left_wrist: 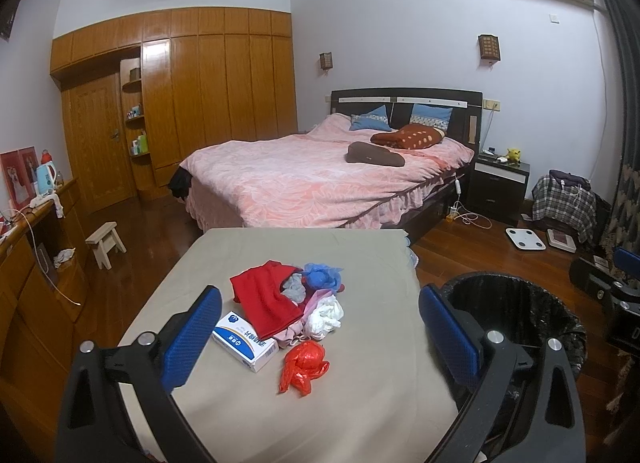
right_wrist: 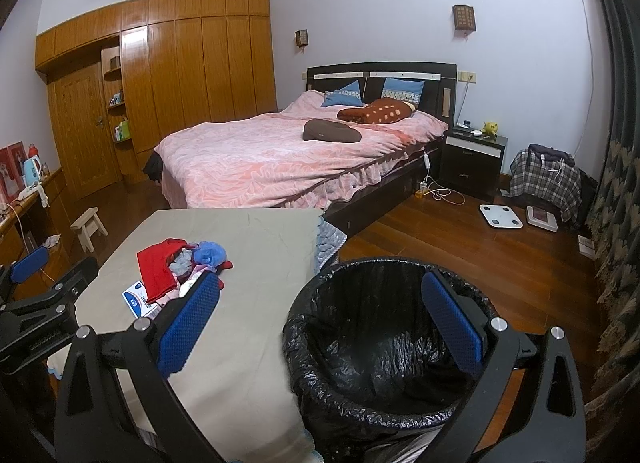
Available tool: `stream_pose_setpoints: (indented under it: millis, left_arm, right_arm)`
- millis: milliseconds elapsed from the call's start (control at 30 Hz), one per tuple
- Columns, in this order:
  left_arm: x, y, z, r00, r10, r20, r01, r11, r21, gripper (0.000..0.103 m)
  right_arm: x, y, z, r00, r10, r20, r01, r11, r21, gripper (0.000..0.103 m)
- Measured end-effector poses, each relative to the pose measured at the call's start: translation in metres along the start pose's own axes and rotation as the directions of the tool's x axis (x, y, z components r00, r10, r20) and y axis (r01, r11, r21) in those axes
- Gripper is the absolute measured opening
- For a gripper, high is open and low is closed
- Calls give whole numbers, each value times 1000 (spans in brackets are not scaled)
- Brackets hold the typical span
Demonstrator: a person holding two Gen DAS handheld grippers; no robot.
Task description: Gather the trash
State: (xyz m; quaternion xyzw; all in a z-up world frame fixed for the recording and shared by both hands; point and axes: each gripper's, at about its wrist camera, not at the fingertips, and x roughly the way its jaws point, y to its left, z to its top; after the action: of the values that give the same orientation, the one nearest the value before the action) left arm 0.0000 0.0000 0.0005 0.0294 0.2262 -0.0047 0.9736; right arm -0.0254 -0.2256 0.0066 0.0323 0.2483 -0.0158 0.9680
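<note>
A bed (left_wrist: 320, 179) with a pink patterned cover fills the far middle of the room, and a wall of wooden wardrobes (left_wrist: 208, 79) stands behind it to the left. Nearer the cameras sits a table (left_wrist: 360, 403) under a beige cloth, its far edge close to the foot of the bed. Just beside the table's right edge stands a round bin (right_wrist: 360, 347) lined with a black bag — open at the top, with nothing visible inside.

The left gripper (left_wrist: 320, 337) hangs over the near part of the table, its 2 blue-padded fingers spread wide and holding nothing. The right gripper (right_wrist: 320, 325) hangs above the bin and the table's right edge, likewise wide open and empty; its left pad covers part of the pile in the right wrist view.

The trash lies in a loose heap near the middle of the table, between the left gripper's fingers in its own view. A red cloth (left_wrist: 266, 299) is the biggest piece, draped over the heap's left side and overlapping a white and blue carton (left_wrist: 245, 340) at its near edge. A crumpled white bag (left_wrist: 326, 315) sits on the heap's right, a blue bag (left_wrist: 322, 276) at its far side. A crumpled red plastic bag (left_wrist: 304, 365) lies alone — just in front of the heap, nearest the left gripper.
</note>
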Motion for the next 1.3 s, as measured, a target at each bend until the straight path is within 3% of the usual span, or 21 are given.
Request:
stream_pose_setpoints:
  millis: [1300]
  left_arm:
    - [6,9,-6,1000,0,-7,0,1000,1,97]
  right_arm:
    - [6,8,-10,1000,5,-9,-5,1000,6,98]
